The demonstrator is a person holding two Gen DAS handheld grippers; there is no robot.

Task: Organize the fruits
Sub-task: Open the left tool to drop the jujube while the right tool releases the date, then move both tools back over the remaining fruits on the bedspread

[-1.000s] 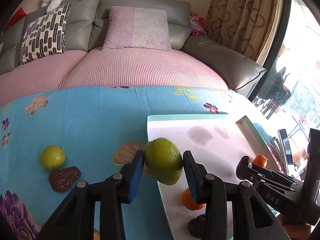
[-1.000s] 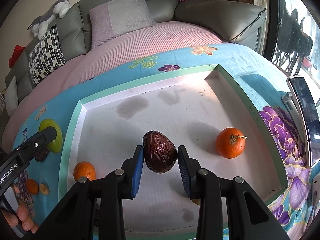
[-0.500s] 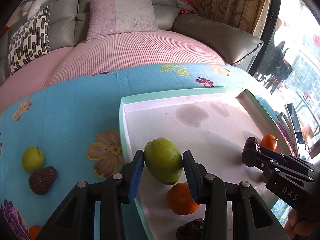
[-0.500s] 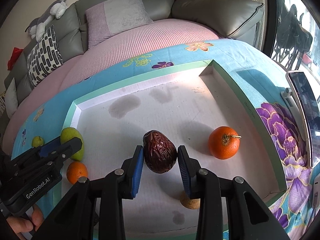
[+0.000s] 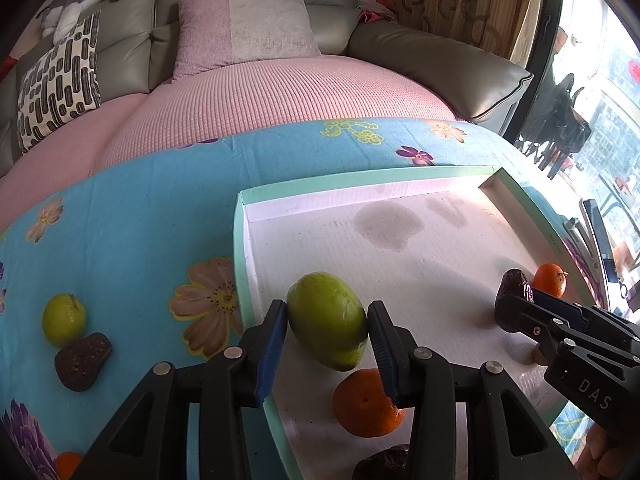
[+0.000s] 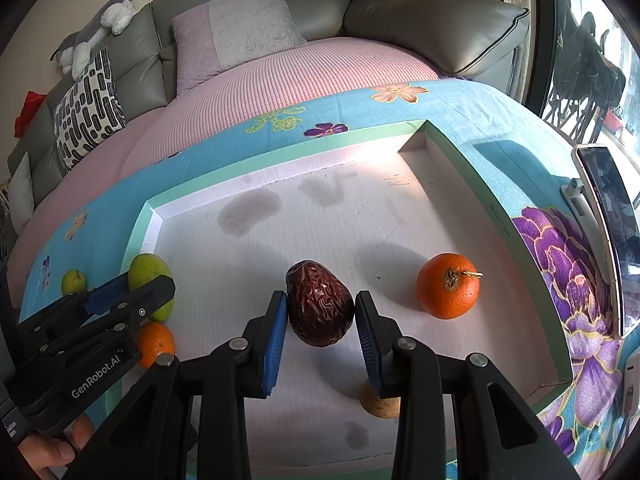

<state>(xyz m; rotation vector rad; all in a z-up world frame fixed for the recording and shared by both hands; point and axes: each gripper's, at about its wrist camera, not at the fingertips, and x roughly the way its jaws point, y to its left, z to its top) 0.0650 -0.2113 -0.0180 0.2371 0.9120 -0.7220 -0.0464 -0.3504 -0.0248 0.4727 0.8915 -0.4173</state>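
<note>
A home living room: grey sofa (image 5: 440,60), cushions (image 5: 248,24), curtains (image 5: 460,0).

Bright window daylight (fisheye-warped edges).

The left gripper (image 5: 327,322) clamps an oval green mango (image 5: 327,320) over the mint-rimmed white tray (image 5: 239,248), above a round orange tangerine (image 5: 366,404); a small green lime (image 5: 64,319) lies on the blue floral cloth (image 5: 152,216).
</note>
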